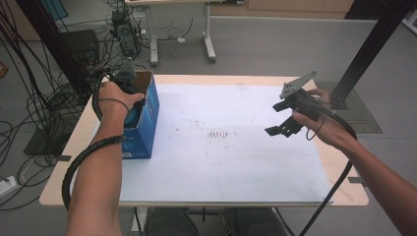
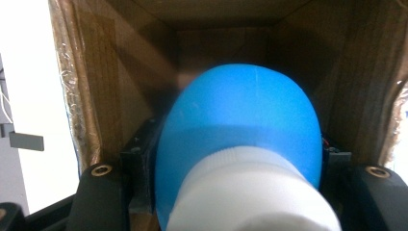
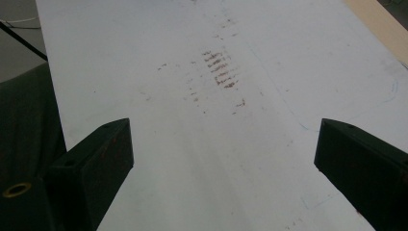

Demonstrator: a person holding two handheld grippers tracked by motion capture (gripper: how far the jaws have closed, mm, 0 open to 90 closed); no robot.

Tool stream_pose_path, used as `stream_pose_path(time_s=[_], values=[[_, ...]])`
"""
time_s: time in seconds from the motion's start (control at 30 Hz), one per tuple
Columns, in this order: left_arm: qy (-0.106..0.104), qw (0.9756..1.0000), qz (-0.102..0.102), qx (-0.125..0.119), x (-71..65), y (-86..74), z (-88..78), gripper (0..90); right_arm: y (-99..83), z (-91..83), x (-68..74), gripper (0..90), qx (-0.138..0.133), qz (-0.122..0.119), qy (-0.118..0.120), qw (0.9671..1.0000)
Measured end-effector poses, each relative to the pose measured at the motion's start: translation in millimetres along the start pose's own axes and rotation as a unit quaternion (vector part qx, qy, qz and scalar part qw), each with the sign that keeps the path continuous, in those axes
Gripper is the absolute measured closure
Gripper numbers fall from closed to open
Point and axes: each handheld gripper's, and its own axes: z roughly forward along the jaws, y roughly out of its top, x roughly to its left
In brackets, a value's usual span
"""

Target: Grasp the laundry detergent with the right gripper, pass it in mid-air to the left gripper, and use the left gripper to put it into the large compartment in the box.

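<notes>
At the far left of the table we see the blue cardboard box, standing upright with its top open, and we take it as our landmark. Our left hand reaches down into the box's open mouth, and the left gripper goes in with it, its grey plate showing just above the box's rim. In the left gripper view we look along the brown inner walls of the box, and right in front of the camera sits a blue bottle with a white cap toward us. The left gripper is clamped on this bottle: its black jaws press against the bottle's sides, one on each flank. So the bottle is inside the box, held above its floor, though how deep we cannot tell.

To the right of the box lies the white sheet that covers most of the table, with a patch of brown marks near its middle.

Well to the right of the box, across the sheet, our right hand holds the right gripper above the sheet's right part. In the right gripper view its jaws stand wide apart with nothing between them, above the sheet and the brown marks.
</notes>
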Motion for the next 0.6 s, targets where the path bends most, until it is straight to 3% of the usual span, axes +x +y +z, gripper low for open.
stream_pose_path(time_s=[0.6], values=[[-0.001,1.0,0.001,0.0,0.1,-0.6,-0.1,36.3,-0.7,-0.9,-0.8,6.4,-0.001,0.002,-0.001,1.0]])
